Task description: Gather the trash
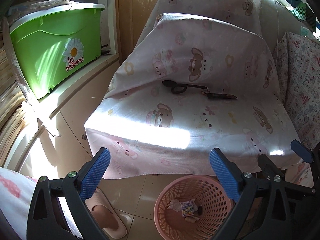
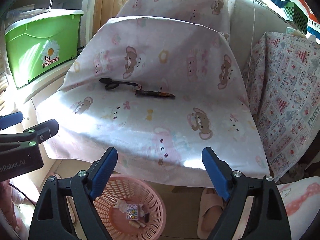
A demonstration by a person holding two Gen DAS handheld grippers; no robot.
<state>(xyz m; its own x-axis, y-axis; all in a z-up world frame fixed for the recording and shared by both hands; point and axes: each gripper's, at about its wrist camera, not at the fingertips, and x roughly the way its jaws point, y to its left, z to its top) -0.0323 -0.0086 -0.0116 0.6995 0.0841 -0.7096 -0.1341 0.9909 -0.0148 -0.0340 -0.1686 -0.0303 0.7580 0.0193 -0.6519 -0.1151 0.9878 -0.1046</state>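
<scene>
A pink perforated basket (image 1: 208, 182) (image 2: 154, 196) stands on the floor below the table's front edge. In it lie crumpled paper, a small colourful carton (image 1: 188, 208) (image 2: 132, 211) and a few small bits. My left gripper (image 1: 160, 172) hangs open above the basket with nothing between its blue pads. My right gripper (image 2: 160, 172) is open too and empty, over the table's front edge and the basket. On the pink bear-print cloth (image 1: 200, 120) (image 2: 160, 124) rest dark scissors (image 1: 180, 87) (image 2: 118, 85) and a dark wrapper or stick (image 1: 222, 96) (image 2: 156, 95).
A green "La Mamma" box (image 1: 56, 46) (image 2: 40, 44) sits on a cabinet at the left. A printed cloth-covered piece (image 1: 300, 84) (image 2: 288, 100) stands at the right. Feet in pink slippers (image 1: 112, 216) (image 2: 210, 210) flank the basket on the tiled floor.
</scene>
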